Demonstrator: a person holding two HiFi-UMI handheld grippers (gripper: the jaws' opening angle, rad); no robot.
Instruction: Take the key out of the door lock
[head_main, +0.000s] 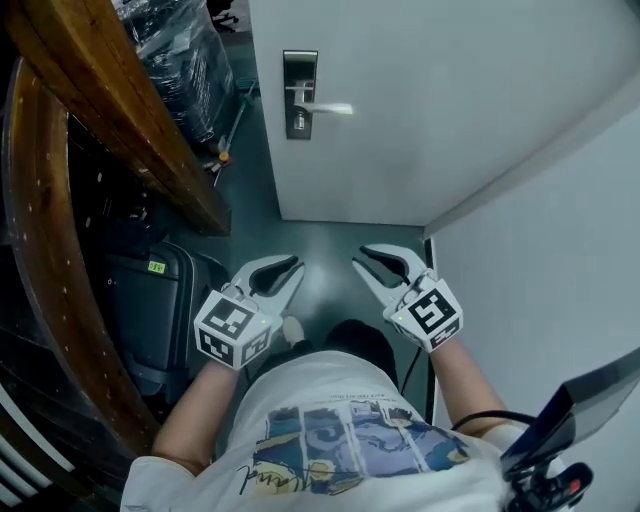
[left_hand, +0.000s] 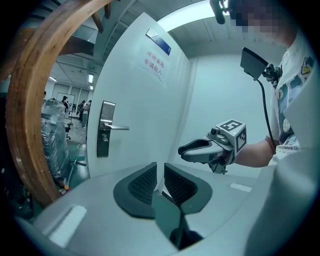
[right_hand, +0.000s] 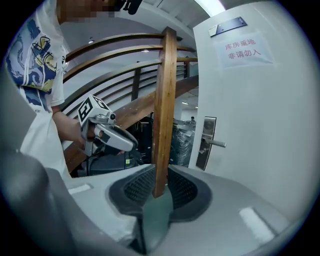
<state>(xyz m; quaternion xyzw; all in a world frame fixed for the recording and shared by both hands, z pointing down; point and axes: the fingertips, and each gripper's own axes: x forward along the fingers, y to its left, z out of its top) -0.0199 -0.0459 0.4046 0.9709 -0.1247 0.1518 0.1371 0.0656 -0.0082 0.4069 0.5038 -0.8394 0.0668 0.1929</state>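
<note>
- The person stands facing the white door (head_main: 400, 150), and both grippers hang low by the body, well apart from it.
- The left gripper (head_main: 296, 275) has its pads a narrow gap apart with nothing between them.
- The right gripper (head_main: 360, 260) is likewise slightly parted and empty. The wooden post (right_hand: 164, 100) seen along its jaws stands far beyond them.
- The lock plate (head_main: 299, 70) sits on the door's left side, with its lever handle (head_main: 328, 107) pointing right.
- The key should be in that plate below the lever. Only a small dark spot (head_main: 298, 123) shows there, too small to tell key from keyhole.
- The step in hand looks like the approach, with nothing gripped yet.
- To do it well, one gripper should lead towards the plate, coming in under the lever so the handle does not block the jaws. The pads should open wider first and then close on the key's flat head.
- If seated, the key's long axis likely runs square to the door face, head towards the person.
- The pull should therefore go straight back along that axis, without twisting.
- The curved wooden railing (head_main: 110, 110) crowds the left side, so the right gripper probably has the clearer path.
</note>
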